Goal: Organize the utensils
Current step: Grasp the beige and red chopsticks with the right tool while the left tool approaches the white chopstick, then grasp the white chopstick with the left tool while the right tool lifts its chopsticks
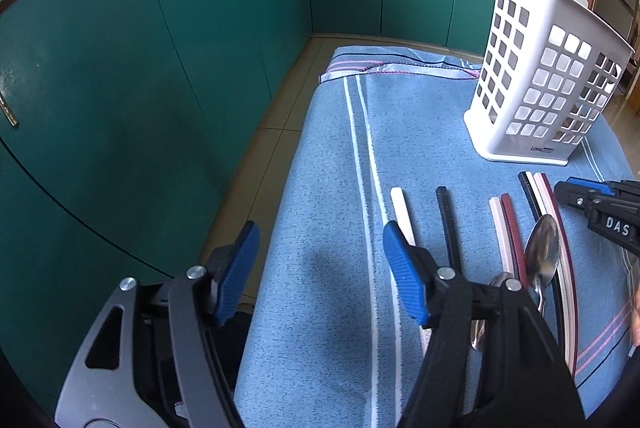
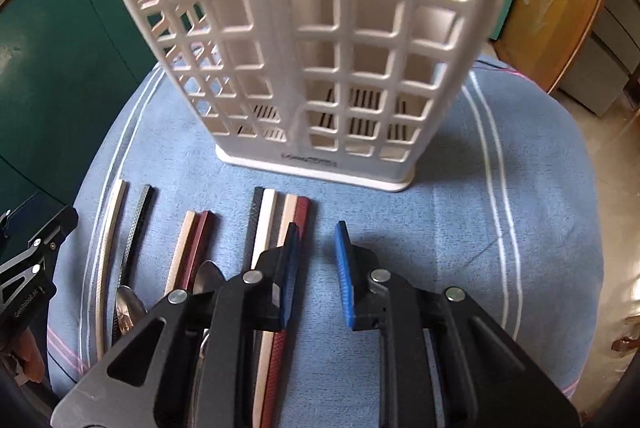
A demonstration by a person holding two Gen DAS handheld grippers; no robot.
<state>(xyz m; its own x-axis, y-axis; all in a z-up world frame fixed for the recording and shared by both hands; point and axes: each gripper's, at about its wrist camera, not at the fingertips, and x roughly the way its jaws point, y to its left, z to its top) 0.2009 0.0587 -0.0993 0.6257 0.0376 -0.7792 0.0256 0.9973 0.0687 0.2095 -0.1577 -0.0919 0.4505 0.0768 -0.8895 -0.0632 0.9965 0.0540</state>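
— Blue towelling covers the bench [image 1: 328, 155], white stripes running away from the lens. What does the left wrist view show on it?

— A white slotted utensil caddy [image 1: 536, 83] stands upright at the far right. In front of it lie chopsticks in a row: a white one [image 1: 402, 214], a black one [image 1: 447, 224], a pink-and-maroon pair [image 1: 507, 232] and a further bundle [image 1: 538, 201] of black, white and pink sticks. A steel spoon [image 1: 542, 254] lies bowl-up over the bundle, and a second spoon [image 1: 494, 284] shows partly behind the gripper.

— And the left gripper [image 1: 320, 268]?

— Its jaws stand wide apart with nothing between them, hovering over the near left edge of the bench. Teal cabinets [image 1: 160, 47] fill the left side. The right gripper [image 1: 588, 199] pokes in from the right edge, near the bundle.

— Now the right wrist view.

— The caddy [image 2: 320, 47] rises straight ahead, close and upright, nothing visible inside it through its slots. The right gripper [image 2: 318, 264] has its jaws parted a moderate way, holding nothing; its left blue finger [image 2: 290, 268] sits over the bundle of four sticks [image 2: 280, 211], though I cannot tell whether it touches. Further left lie the pink-and-maroon pair [image 2: 196, 244], then the black stick [image 2: 138, 224] and the white stick [image 2: 114, 220]. Both spoons [image 2: 128, 304] lie partly hidden at lower left. The left gripper's body [image 2: 32, 256] shows at the left edge.
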